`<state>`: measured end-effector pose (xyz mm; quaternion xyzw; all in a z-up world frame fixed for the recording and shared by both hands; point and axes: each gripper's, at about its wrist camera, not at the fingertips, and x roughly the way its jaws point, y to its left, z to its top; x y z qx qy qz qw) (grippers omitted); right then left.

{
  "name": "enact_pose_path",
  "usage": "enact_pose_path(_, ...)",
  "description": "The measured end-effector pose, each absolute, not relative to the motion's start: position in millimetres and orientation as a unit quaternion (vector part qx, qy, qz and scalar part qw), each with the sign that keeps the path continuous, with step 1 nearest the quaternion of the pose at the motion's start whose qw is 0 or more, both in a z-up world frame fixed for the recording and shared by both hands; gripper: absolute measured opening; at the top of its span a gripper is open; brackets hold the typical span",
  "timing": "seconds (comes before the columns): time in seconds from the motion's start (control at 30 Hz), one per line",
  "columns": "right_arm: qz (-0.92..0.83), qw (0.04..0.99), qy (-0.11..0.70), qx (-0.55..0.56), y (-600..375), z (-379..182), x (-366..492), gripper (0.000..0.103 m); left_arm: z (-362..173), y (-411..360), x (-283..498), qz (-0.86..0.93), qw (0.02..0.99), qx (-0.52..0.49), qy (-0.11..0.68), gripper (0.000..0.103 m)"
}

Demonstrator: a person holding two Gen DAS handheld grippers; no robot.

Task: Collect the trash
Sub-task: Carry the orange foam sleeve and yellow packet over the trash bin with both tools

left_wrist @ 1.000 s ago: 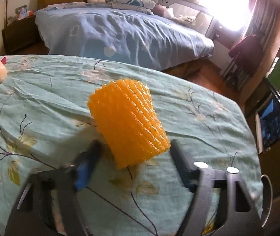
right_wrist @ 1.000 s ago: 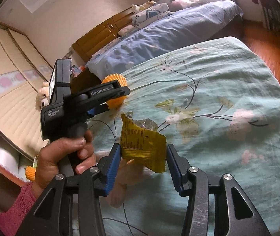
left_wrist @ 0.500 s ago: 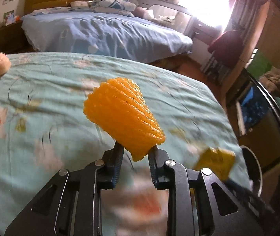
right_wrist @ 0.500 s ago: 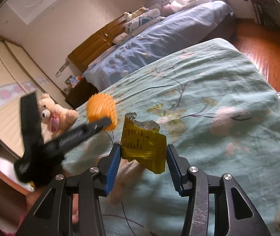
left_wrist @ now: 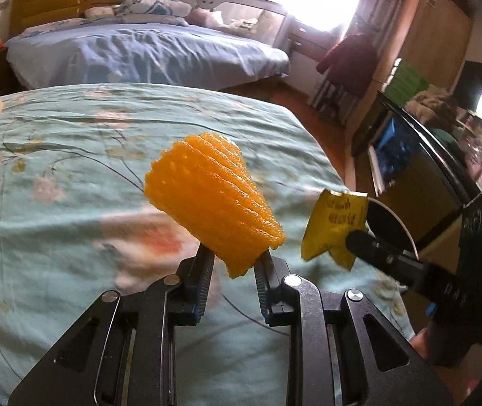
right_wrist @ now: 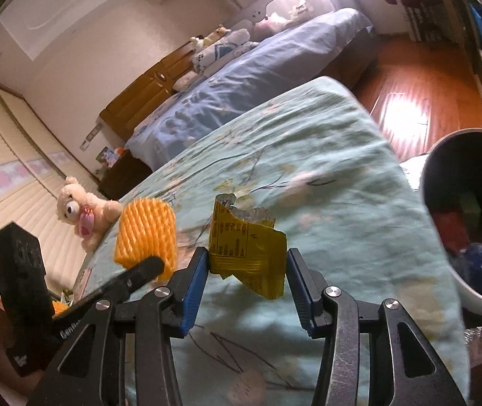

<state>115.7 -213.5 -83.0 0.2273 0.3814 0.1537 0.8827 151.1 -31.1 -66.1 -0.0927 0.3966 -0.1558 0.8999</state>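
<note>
1. Orange foam fruit net (left_wrist: pixel 212 204): ribbed sleeve, pinched at its lower end between the blue pads of the left tongs (left_wrist: pixel 232 265), wide end flaring up and away to the left of them, lifted clear of the bedspread.
2. Left tongs: clamped tight on the net, jaws drawn almost together.
3. Yellow torn wrapper (right_wrist: pixel 246 258): gripped by both side edges between the pads of the right tongs (right_wrist: pixel 246 280), printed panel facing the camera, ragged silver edge on top, bottom corner dangling below the pads.
4. Right tongs: closed on the wrapper, jaws standing partway apart across its width.
5. From the left tongs: wrapper (left_wrist: pixel 335 226) just to the right of the net, apart from it, with the black right tongs (left_wrist: pixel 369 247) behind it.
6. From the right tongs: net (right_wrist: pixel 146 237) to the left at about the same height, tip of the left tongs (right_wrist: pixel 144 269) beneath it.
7. Under both tongs: pale green floral bedspread (right_wrist: pixel 308 155), blurred close in.
8. Right of the right tongs, beside the bed's edge: round bin (right_wrist: pixel 444 155) with a pale rim and dark inside, red and blue scraps at the bottom.
9. Far left of the right tongs: cream teddy bear (right_wrist: pixel 83 215) on the bedspread.
10. Beyond the tongs: second bed with blue cover (left_wrist: pixel 139 54) and wooden headboard.
</note>
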Motion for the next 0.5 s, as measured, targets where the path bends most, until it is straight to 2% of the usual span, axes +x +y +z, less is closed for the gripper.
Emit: enact_pose_path(0.5,0.120,0.889,0.364,0.251,-256.3,-76.8,88.8,0.048,-59.1,-78.9,123.2,-0.199,0.894,-0.057,0.398,0.021)
